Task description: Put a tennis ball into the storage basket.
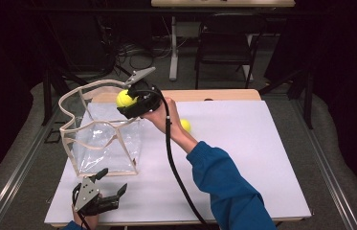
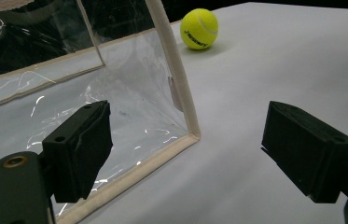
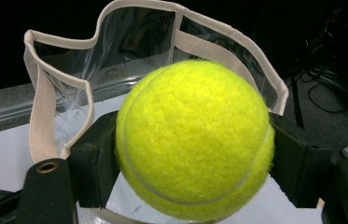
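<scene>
Right gripper (image 1: 129,101): jaws clamp a tennis ball (image 3: 194,139) over the clear tote bag (image 1: 100,136) rim.
Left gripper (image 1: 100,191): jaws wide, empty, at 6 o'clock of the bag.
Remaining: held ball not yet dropped in; second tennis ball (image 1: 185,125) lies on the table at 3 o'clock of the bag.

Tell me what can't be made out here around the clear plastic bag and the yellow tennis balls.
- Right gripper view: held yellow tennis ball hides the clear plastic bag's floor.
- High view: second yellow tennis ball half hidden behind the forearm.
- Left gripper view: bag top cut off by the edge; ball's lettering too small.
</scene>
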A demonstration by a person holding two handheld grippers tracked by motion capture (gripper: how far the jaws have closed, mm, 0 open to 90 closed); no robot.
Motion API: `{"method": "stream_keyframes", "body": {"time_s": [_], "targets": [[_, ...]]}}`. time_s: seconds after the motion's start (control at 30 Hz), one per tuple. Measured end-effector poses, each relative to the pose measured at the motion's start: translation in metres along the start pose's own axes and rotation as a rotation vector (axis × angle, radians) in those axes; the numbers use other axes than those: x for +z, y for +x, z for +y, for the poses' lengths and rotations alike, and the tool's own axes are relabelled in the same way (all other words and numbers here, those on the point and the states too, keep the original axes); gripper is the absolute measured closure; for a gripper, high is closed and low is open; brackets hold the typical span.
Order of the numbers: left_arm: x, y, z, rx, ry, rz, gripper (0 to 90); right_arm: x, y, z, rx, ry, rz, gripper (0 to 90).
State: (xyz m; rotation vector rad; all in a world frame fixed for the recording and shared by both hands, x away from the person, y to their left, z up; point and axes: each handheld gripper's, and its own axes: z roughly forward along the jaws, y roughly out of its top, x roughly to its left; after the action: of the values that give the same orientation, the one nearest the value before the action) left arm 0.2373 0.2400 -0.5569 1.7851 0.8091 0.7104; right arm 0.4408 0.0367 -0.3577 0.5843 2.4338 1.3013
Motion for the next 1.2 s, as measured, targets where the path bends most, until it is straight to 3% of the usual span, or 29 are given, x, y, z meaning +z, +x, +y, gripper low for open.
{"method": "stream_keyframes", "body": {"time_s": [0.53, 0.6, 0.67, 0.87, 1.2], "targets": [[0.0, 0.0, 0.0, 0.0, 0.0, 0.001, 15.9, 0.01, -0.004, -0.01, 0.036, 0.049, 0.007, 24.6], [0.0, 0.0, 0.0, 0.0, 0.0, 0.002, 15.9, 0.009, -0.005, -0.01, 0.043, 0.044, 0.009, 21.3], [0.0, 0.0, 0.0, 0.0, 0.0, 0.002, 16.0, 0.006, -0.005, -0.01, 0.05, 0.027, 0.01, 15.1], [-0.001, 0.0, 0.0, 0.001, -0.002, 0.002, 15.9, -0.008, -0.009, -0.013, 0.06, -0.016, 0.027, 9.4], [-0.001, 0.0, 0.0, 0.002, -0.003, 0.003, 16.0, -0.026, -0.013, -0.028, 0.053, -0.007, 0.056, 4.8]]}}
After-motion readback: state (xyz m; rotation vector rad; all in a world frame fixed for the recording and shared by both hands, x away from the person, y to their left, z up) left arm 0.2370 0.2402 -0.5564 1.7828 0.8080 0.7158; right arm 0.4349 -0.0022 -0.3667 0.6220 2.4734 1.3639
